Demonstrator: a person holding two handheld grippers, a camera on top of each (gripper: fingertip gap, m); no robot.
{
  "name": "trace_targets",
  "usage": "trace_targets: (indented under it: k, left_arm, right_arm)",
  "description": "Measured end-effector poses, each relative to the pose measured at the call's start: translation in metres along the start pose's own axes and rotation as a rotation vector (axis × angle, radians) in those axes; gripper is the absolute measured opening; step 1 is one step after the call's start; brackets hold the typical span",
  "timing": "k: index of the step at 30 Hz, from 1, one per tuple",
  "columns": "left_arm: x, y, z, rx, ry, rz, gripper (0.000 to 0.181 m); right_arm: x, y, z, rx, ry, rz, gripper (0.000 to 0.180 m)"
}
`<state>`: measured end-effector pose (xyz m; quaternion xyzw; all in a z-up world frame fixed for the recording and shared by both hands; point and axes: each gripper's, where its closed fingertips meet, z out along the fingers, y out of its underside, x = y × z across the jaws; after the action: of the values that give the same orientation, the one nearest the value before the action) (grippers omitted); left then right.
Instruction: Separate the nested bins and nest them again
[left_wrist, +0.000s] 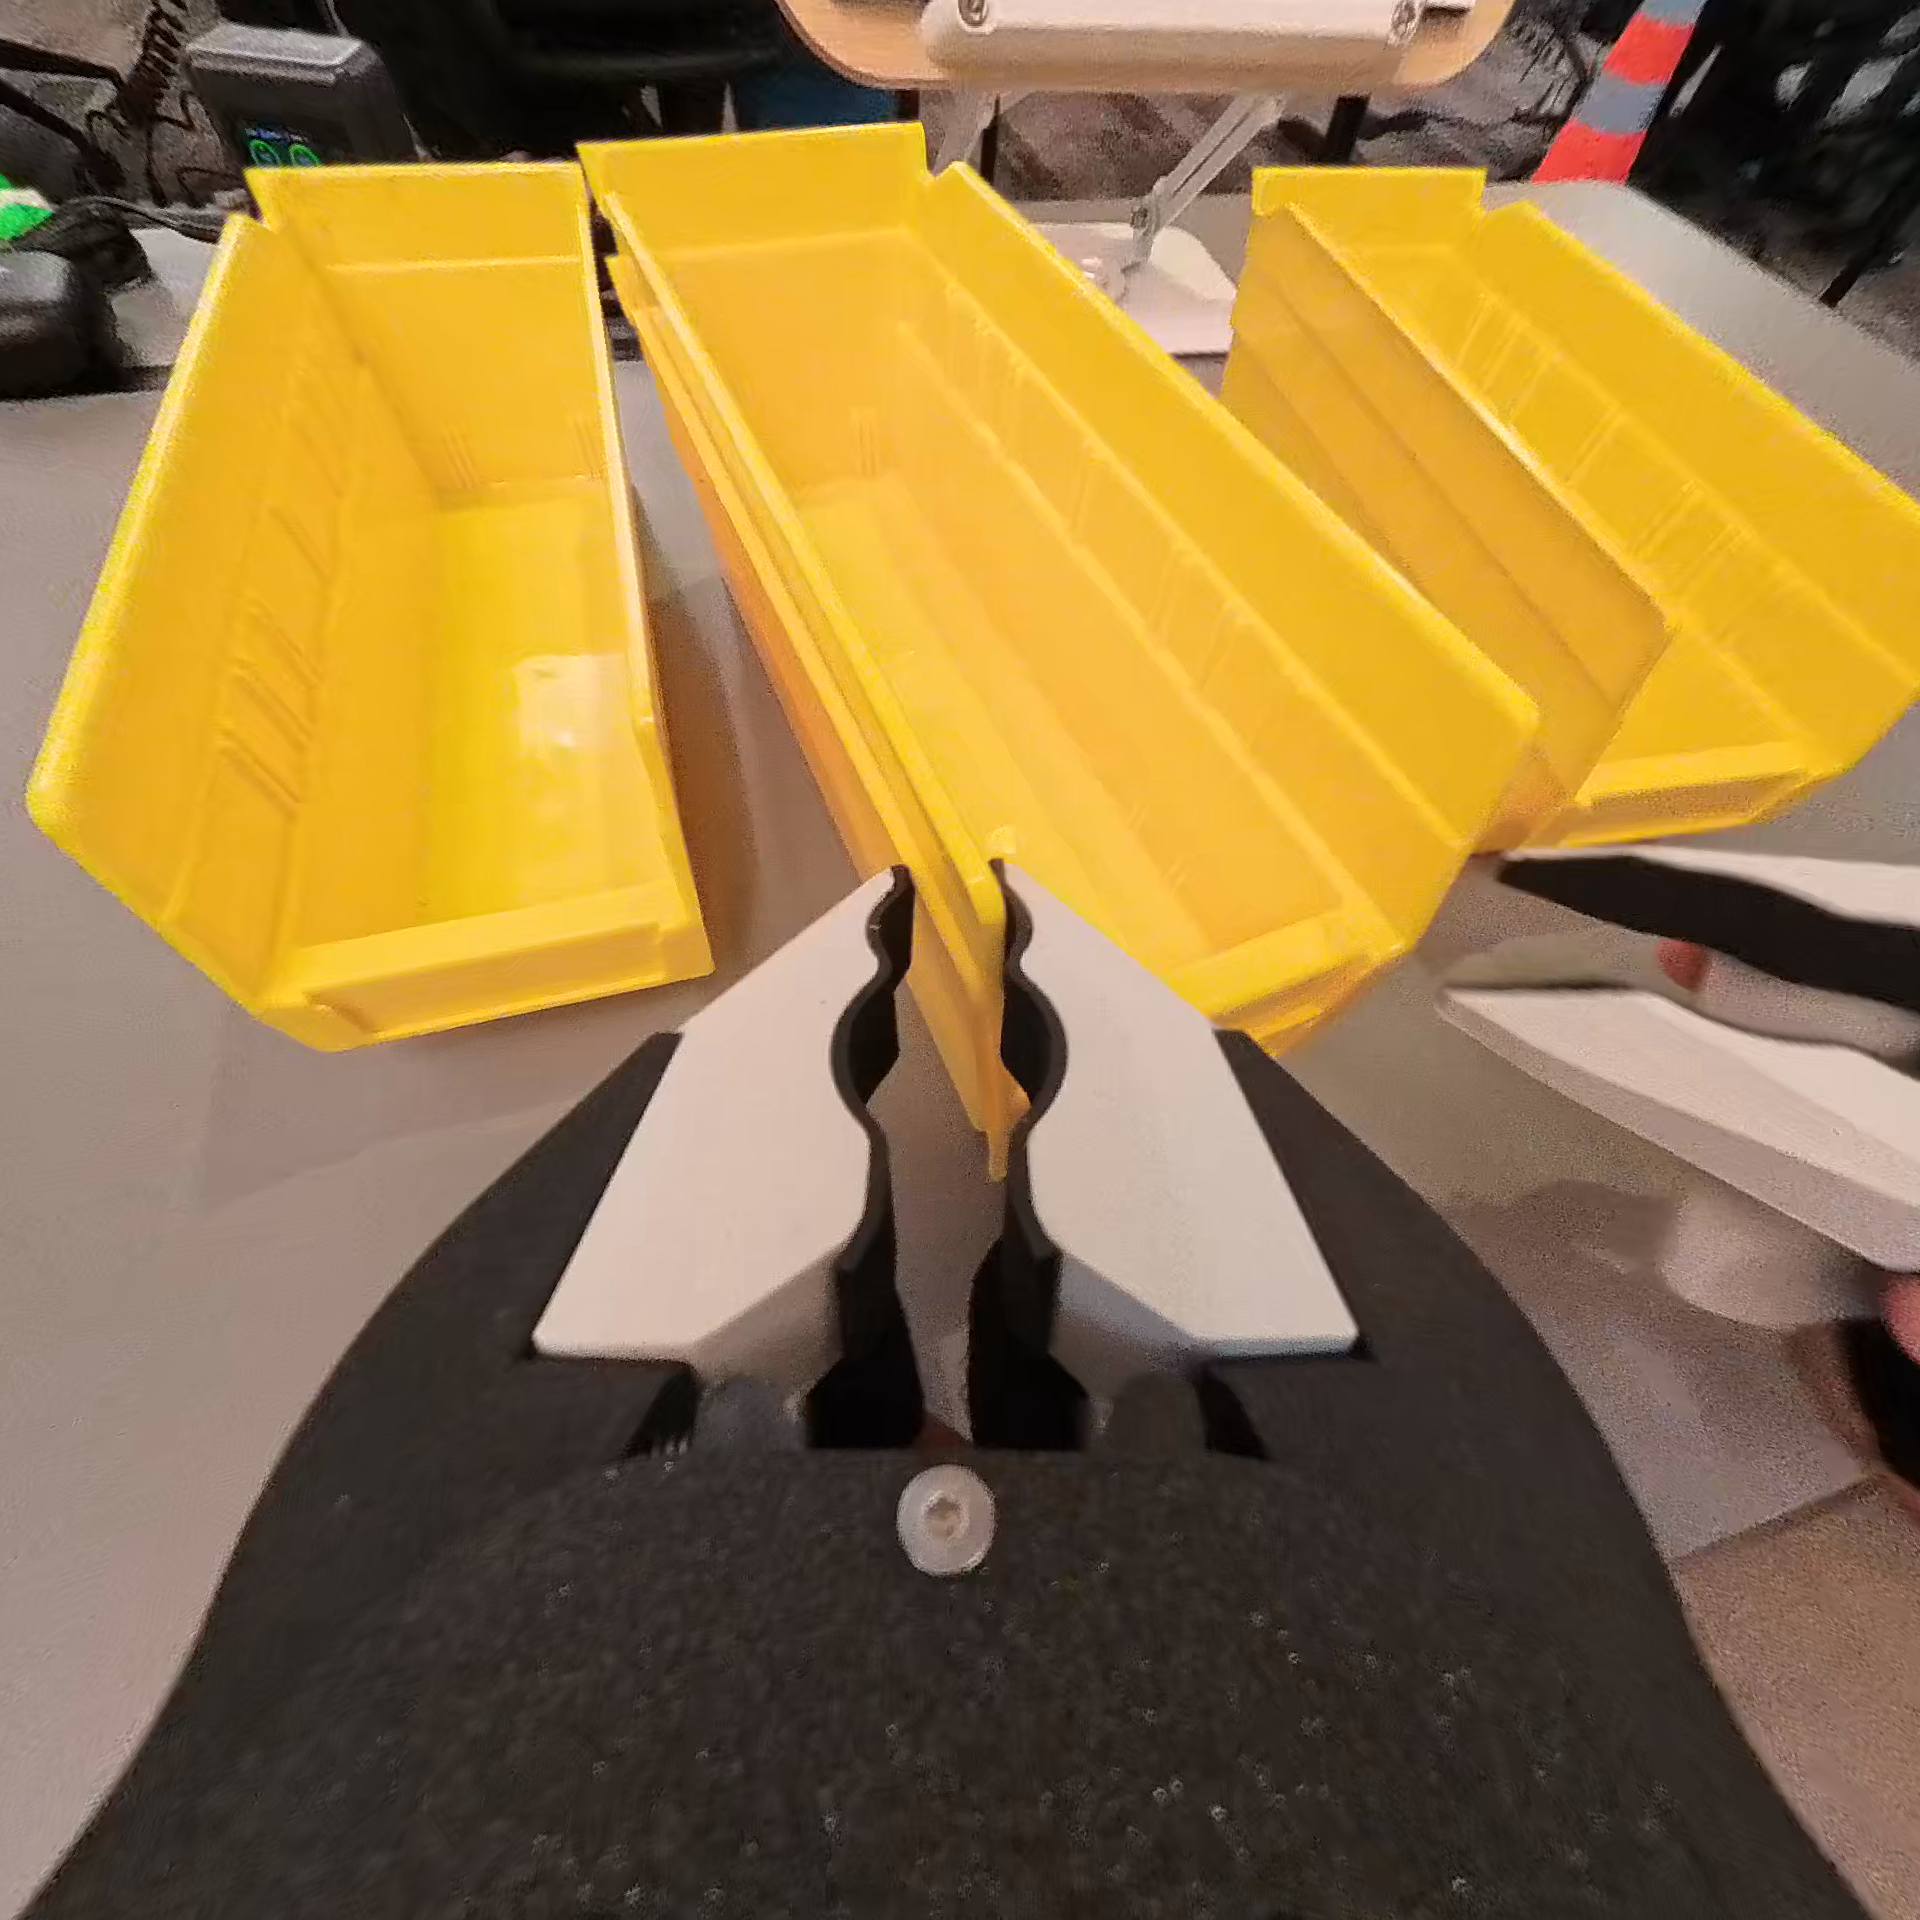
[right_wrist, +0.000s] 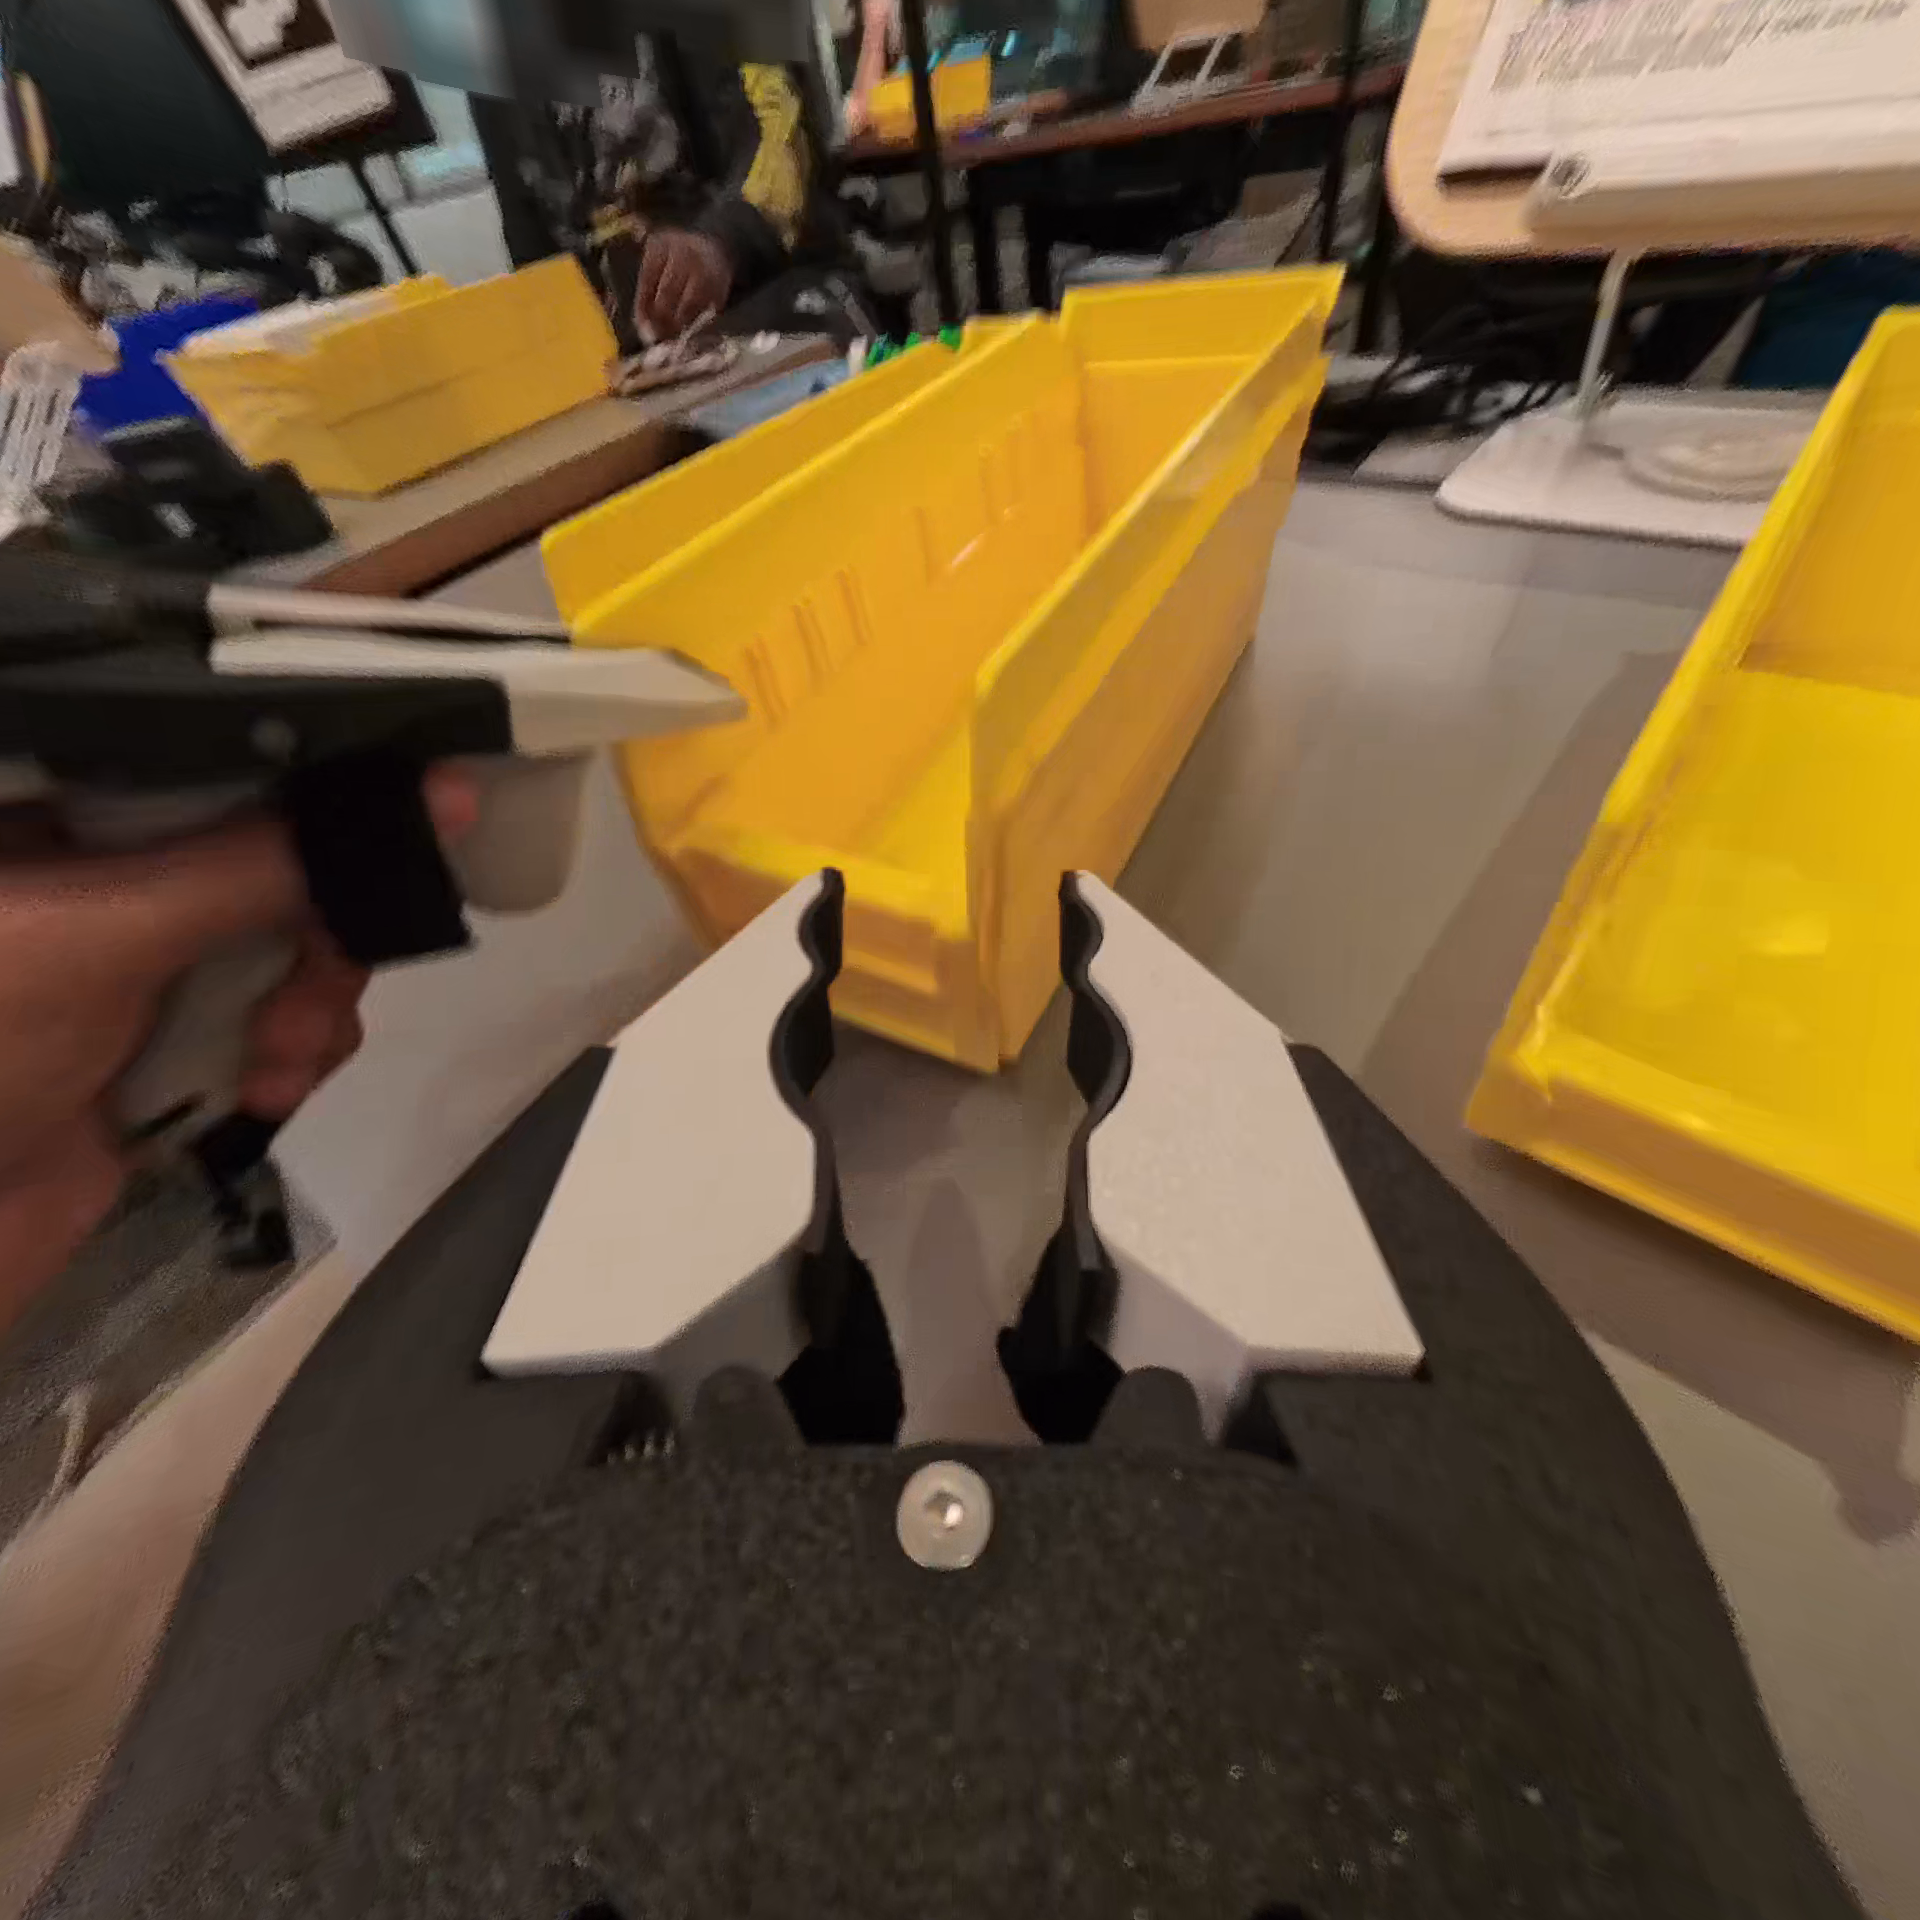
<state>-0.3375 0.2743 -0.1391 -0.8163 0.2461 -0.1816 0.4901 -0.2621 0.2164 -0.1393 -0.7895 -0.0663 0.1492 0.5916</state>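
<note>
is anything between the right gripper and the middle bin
Nothing visible. The right gripper is open just short of the middle bin's near corner, only bare table between. The left gripper already pinches its far wall.

— How is your left gripper (left_wrist: 951, 904) standing?

— Your jaws are nearly closed, pinching a thin yellow wall between the fingers (left_wrist: 1112, 1091). From the right wrist view you hold it level, your hand (right_wrist: 156, 997) wrapped round the grip.

— And your right gripper (right_wrist: 945, 904)?

— Its jaws stand apart with nothing between them; it reaches in from the right in the left wrist view.
</note>
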Motion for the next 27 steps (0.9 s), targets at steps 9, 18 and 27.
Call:
trace_targets:
  k: [9,18,27]
  left_arm:
    - [-0.047,-0.009,-0.008,0.0,-0.012,-0.093,0.003]
    - [-0.035,0.0,-0.012,-0.036,-0.003,-0.117,0.003]
    - [-0.035,-0.022,-0.023,-0.036,-0.004,-0.135,0.008]
  right_arm:
    - [0.022,0.015,-0.008,-0.168,-0.221,0.309,0.041]
    - [-0.002,-0.024,0.037,-0.031,-0.231,0.466,0.012]
    - [-0.017,0.0,0.042,-0.263,-0.193,0.151,0.0]
